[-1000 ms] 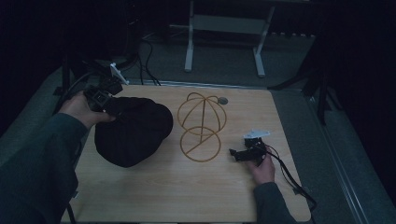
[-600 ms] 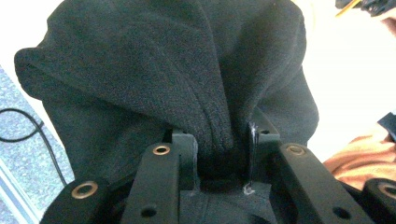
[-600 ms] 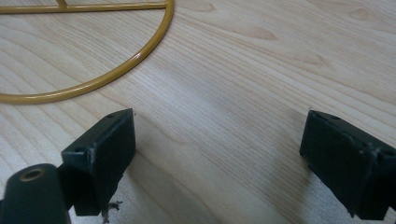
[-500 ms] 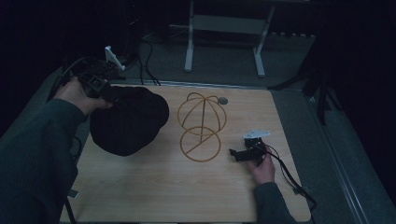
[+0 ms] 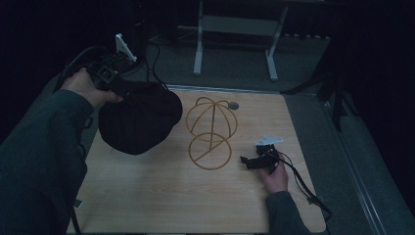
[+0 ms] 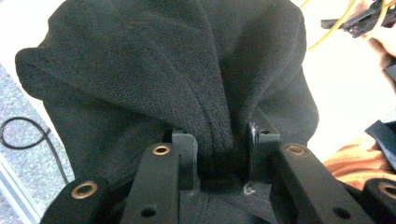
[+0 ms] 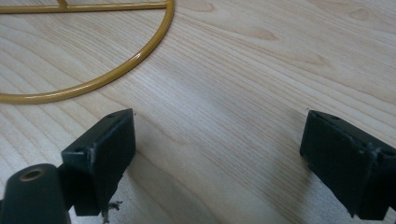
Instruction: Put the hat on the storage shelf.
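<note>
Left hand-held gripper (image 5: pixel 113 81): held up at the far left corner of the light wooden surface (image 5: pixel 161 196). In the left gripper view its jaws are pressed in on a gathered fold of a black soft fabric hat (image 6: pixel 187 88), the cloth bunched tight between the two pads. The left hand-held gripper (image 6: pixel 219 163) carries the hat by that fold; the rest of the fabric hangs free beyond the jaws.

Black soft fabric hat (image 5: pixel 139 117), high view: suspended from the left hand-held gripper over the left part of the surface. It lies just beside the gold wire hat stand (image 5: pixel 211 132), on that stand's left. Whether the hat's lower edge touches the surface cannot be told.

Gold wire hat stand: upright near the middle of the surface, a round wire base ring with a domed wire cage above it. A small grey round disc (image 5: pixel 233 105) sits in the surface just behind it.

Right hand-held gripper (image 5: pixel 252 161): low at the right of the surface, just beside the stand's base ring, held by the person's right hand (image 5: pixel 276 176). In the right gripper view the right hand-held gripper (image 7: pixel 219 154) has its jaws spread wide, bare wood between them, gripping nothing. The base ring of the stand (image 7: pixel 116 70) curves across the upper left, apart from both jaws.
</note>
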### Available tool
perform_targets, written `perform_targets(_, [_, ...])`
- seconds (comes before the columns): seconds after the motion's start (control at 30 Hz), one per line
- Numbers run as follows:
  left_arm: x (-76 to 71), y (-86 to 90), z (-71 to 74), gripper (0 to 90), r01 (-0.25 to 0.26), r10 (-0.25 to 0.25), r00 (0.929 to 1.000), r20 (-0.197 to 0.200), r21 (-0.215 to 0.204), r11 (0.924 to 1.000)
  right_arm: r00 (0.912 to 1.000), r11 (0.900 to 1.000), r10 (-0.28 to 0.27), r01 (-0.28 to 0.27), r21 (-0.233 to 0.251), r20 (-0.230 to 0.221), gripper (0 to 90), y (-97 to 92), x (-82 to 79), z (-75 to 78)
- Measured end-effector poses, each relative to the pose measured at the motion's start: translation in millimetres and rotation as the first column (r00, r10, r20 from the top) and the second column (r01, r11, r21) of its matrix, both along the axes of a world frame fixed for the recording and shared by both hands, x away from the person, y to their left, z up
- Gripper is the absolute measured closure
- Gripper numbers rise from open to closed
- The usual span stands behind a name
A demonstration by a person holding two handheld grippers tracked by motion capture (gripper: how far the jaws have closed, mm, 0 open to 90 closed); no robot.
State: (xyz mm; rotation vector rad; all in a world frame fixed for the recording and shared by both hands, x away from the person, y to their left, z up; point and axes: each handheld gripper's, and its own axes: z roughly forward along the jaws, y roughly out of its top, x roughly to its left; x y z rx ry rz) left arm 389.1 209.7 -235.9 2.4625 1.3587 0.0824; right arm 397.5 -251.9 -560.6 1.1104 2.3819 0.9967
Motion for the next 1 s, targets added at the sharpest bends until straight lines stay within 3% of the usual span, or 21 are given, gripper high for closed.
perform_targets(0.5, [9.5, -7.4, 12.3, 70.5, 0.015, -0.015, 0.9999, -0.007, -0.002, 0.9999, 1.0000, 1.0000, 0.001, -0.001, 0.000, 0.000, 10.2, 0.0, 0.0, 0.0])
perform_targets(1.0, [13.3, -20.0, 25.5, 70.5, 0.030, -0.030, 0.9994, 0.015, 0.000, 0.9995, 1.0000, 1.0000, 0.002, -0.002, 0.000, 0.000, 10.2, 0.1, -0.1, 0.0])
